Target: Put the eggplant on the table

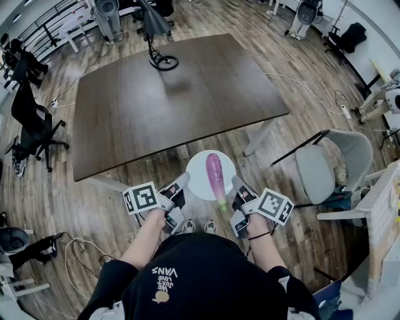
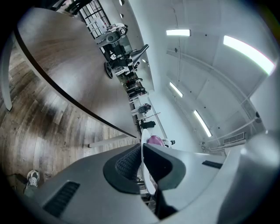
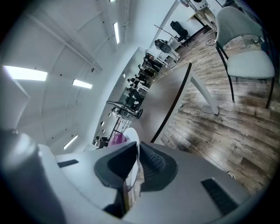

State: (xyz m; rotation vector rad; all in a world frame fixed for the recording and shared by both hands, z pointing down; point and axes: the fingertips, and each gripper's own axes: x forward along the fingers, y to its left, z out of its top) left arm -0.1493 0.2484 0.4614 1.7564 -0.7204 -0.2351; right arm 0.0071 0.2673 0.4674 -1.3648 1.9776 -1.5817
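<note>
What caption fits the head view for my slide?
An eggplant rides a white plate clamped by the left gripper and right gripper, short of the table.

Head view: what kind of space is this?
Probably a lab or office workspace, not a home: a big dark table on a wood-plank floor, rolling office chairs along the left, cables trailing over the floor, and equipment stands at the far end.

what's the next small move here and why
Probably carry the plate forward over the table: both the left gripper and right gripper are clamped on its rim, the eggplant lies on it, and it hangs short of the table's near edge.
</note>
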